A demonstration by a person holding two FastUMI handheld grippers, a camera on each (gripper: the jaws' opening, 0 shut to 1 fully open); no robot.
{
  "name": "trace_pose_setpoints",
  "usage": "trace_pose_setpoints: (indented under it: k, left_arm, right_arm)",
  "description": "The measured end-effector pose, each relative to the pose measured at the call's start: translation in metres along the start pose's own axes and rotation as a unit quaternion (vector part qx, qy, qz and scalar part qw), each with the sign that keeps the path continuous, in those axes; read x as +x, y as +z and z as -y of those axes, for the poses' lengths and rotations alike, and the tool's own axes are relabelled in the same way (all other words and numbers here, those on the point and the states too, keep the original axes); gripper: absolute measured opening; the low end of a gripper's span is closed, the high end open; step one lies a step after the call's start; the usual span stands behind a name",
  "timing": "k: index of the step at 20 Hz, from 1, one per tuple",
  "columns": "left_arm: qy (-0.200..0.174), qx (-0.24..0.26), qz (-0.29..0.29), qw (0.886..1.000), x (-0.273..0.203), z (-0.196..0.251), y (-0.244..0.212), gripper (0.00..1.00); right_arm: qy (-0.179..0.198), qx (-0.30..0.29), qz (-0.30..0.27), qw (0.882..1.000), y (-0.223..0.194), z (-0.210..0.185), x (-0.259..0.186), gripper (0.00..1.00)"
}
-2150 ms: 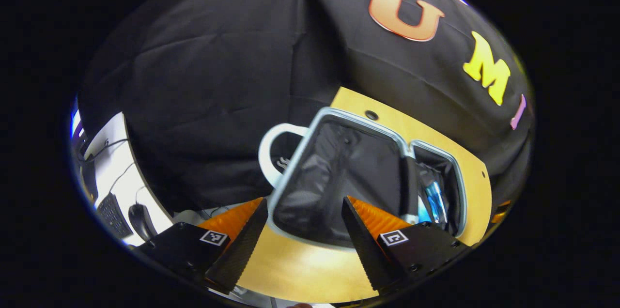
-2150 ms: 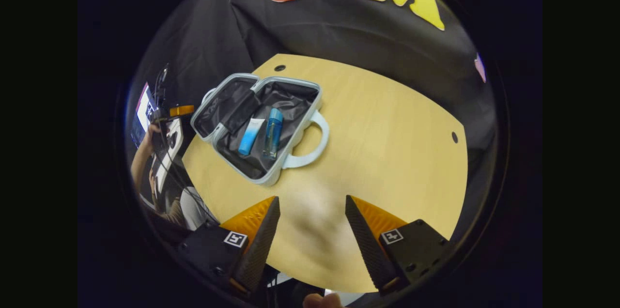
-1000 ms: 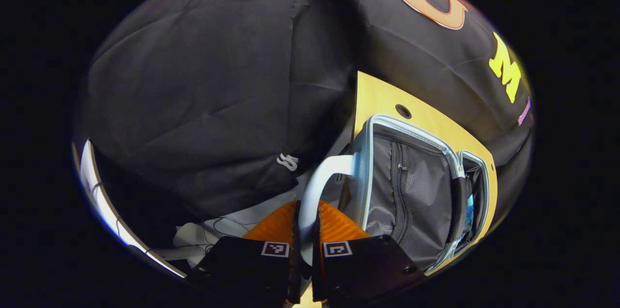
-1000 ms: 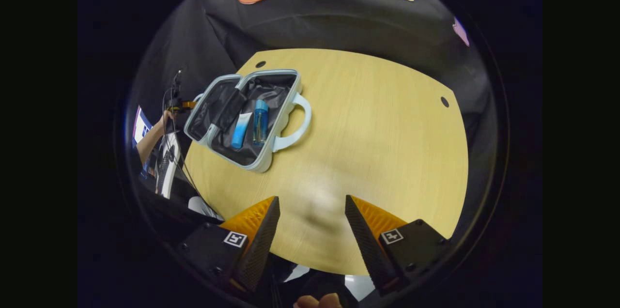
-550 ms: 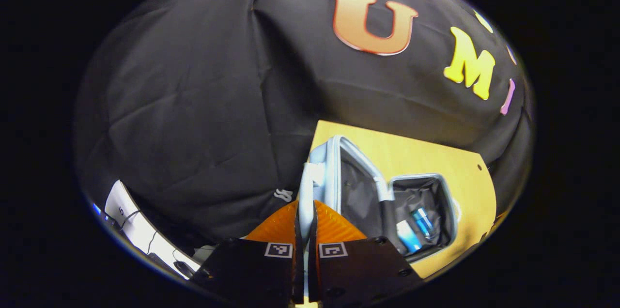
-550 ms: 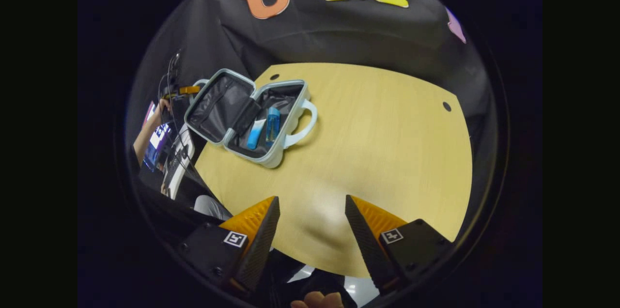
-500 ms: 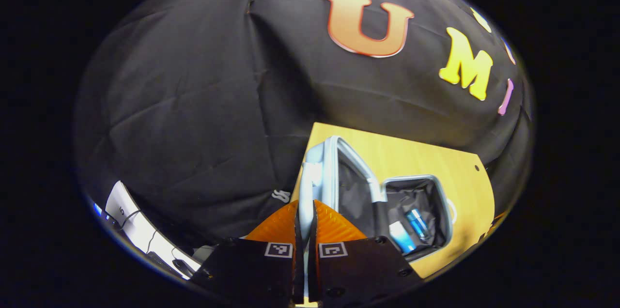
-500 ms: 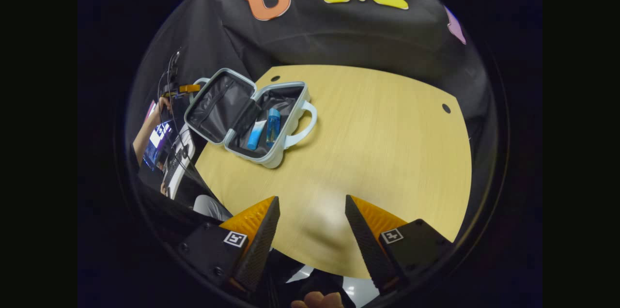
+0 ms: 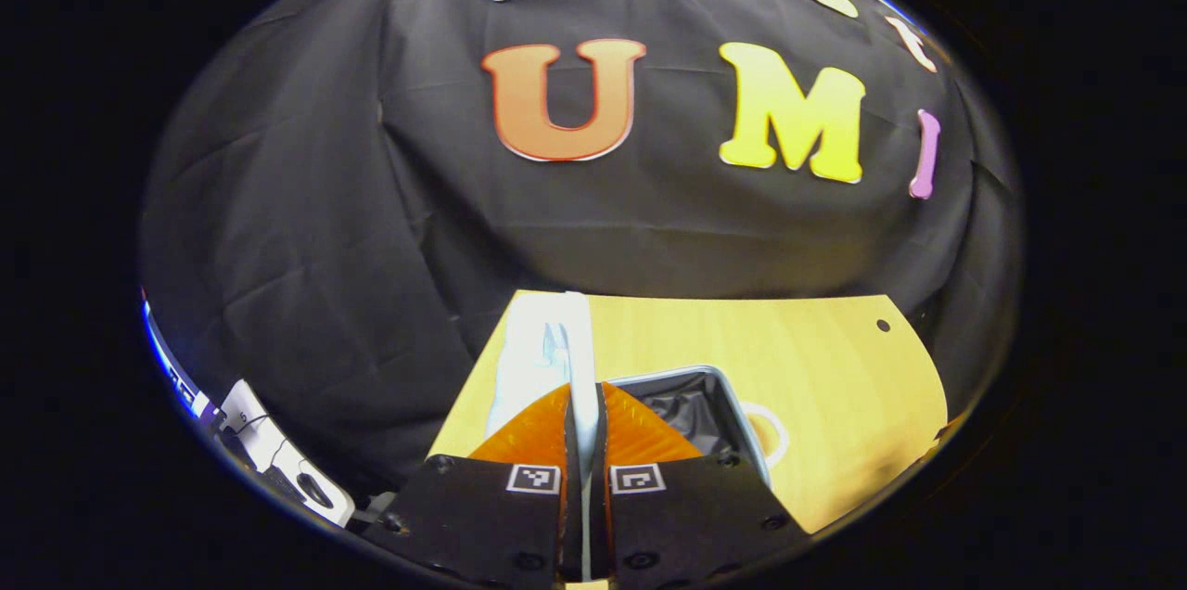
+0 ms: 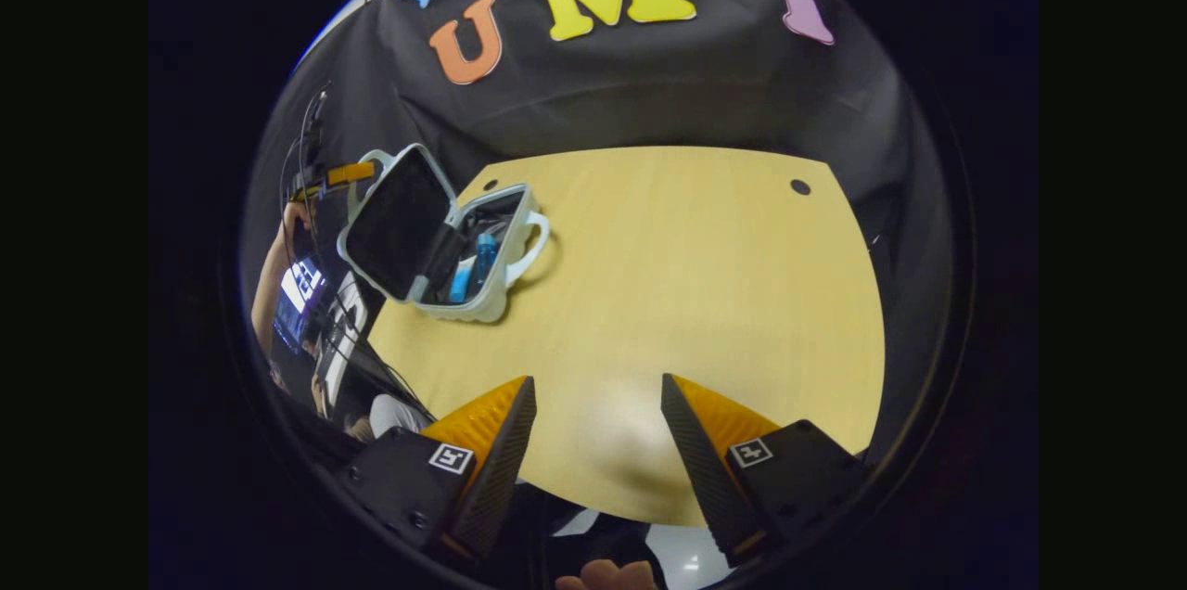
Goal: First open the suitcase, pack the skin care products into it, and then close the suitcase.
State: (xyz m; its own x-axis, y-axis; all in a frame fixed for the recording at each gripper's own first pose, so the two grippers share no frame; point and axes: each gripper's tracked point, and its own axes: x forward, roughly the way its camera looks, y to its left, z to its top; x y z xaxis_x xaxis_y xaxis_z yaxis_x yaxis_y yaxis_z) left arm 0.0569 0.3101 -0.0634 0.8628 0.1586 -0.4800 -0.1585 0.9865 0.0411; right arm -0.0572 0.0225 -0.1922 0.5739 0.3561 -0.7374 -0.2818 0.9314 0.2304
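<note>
My left hand-held gripper [image 9: 584, 442] is clamped narrow on the white handle [image 9: 580, 367] of the suitcase lid [image 10: 397, 224], both orange fingers [image 9: 529, 432] pressing it. The lid stands raised, roughly upright over the lower shell [image 10: 482, 293]. The suitcase sits at the table's [image 10: 695, 293] far left corner, seen from the right gripper view. Inside the open shell lie two blue skin care products [image 10: 471, 270], side by side on the dark lining. My right hand-held gripper [image 10: 593, 442] hangs wide and empty above the near table edge, well apart from the case. Packing looks done; closing is the step in hand. Risks, as I judge them: the thin handle could slip or twist between the fingers as the lid swings down; the lining or a product could catch the rim and stop the halves meeting; pushing sideways could slide the case off the nearby table edge, as nothing braces the shell.
</note>
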Motion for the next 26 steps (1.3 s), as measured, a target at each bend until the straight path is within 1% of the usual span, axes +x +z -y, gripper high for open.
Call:
trace_pose_setpoints:
  k: [2, 5, 8, 10, 12, 13, 14, 15, 17, 19, 21, 22, 23, 24, 25, 26]
  left_arm:
    - [-0.024, 0.001, -0.004, 1.000, 0.009, 0.048, -0.004, 0.06]
    - [-0.045, 0.014, -0.013, 0.999, 0.026, 0.113, -0.027, 0.06]
    - [-0.070, 0.018, -0.042, 0.996, 0.044, 0.168, -0.076, 0.06]
    - [-0.076, 0.027, -0.057, 0.995, 0.053, 0.193, -0.108, 0.06]
    - [-0.079, 0.038, -0.073, 0.993, 0.058, 0.210, -0.141, 0.06]
    - [-0.082, 0.041, -0.084, 0.992, 0.068, 0.212, -0.152, 0.06]
    - [-0.085, 0.046, -0.099, 0.990, 0.072, 0.226, -0.177, 0.06]
    - [-0.085, 0.053, -0.101, 0.990, 0.072, 0.228, -0.185, 0.06]
    - [-0.078, 0.072, -0.086, 0.991, 0.076, 0.228, -0.182, 0.06]
    - [-0.064, 0.070, -0.079, 0.992, 0.084, 0.226, -0.185, 0.06]
    - [-0.045, 0.070, -0.055, 0.995, 0.084, 0.228, -0.180, 0.06]
    - [-0.041, 0.070, -0.043, 0.996, 0.084, 0.232, -0.184, 0.09]
    - [-0.053, 0.067, -0.036, 0.996, 0.084, 0.241, -0.185, 0.20]
    - [-0.077, 0.059, -0.028, 0.995, 0.080, 0.250, -0.184, 0.27]
    - [-0.091, 0.050, -0.017, 0.994, 0.075, 0.255, -0.181, 0.36]
    - [-0.098, 0.043, -0.005, 0.994, 0.068, 0.259, -0.174, 0.56]
  right_arm:
    - [-0.006, 0.008, 0.003, 1.000, -0.004, 0.016, -0.008, 0.81]
    - [-0.026, 0.009, 0.003, 1.000, -0.010, 0.041, -0.016, 0.81]
    - [-0.052, -0.008, 0.001, 0.999, -0.017, 0.063, -0.027, 0.82]
    - [-0.072, -0.016, -0.001, 0.997, -0.023, 0.078, -0.035, 0.81]
    - [-0.089, -0.017, -0.006, 0.996, -0.030, 0.091, -0.040, 0.82]
    - [-0.094, -0.017, -0.008, 0.995, -0.033, 0.093, -0.043, 0.81]
    - [-0.099, -0.018, -0.010, 0.995, -0.035, 0.095, -0.045, 0.81]
    - [-0.102, -0.020, -0.011, 0.994, -0.036, 0.096, -0.046, 0.81]
    - [-0.106, -0.025, -0.011, 0.994, -0.039, 0.095, -0.048, 0.81]
    - [-0.106, -0.026, -0.007, 0.994, -0.036, 0.090, -0.047, 0.81]
    - [-0.104, -0.023, 0.005, 0.994, -0.028, 0.083, -0.045, 0.82]
    - [-0.110, -0.026, 0.021, 0.993, -0.018, 0.079, -0.043, 0.81]
    - [-0.120, -0.029, 0.038, 0.992, -0.008, 0.078, -0.045, 0.81]
    - [-0.138, -0.031, 0.062, 0.988, 0.007, 0.080, -0.045, 0.81]
    - [-0.167, -0.034, 0.087, 0.982, 0.022, 0.085, -0.045, 0.81]
    - [-0.192, -0.034, 0.118, 0.974, 0.040, 0.088, -0.047, 0.75]
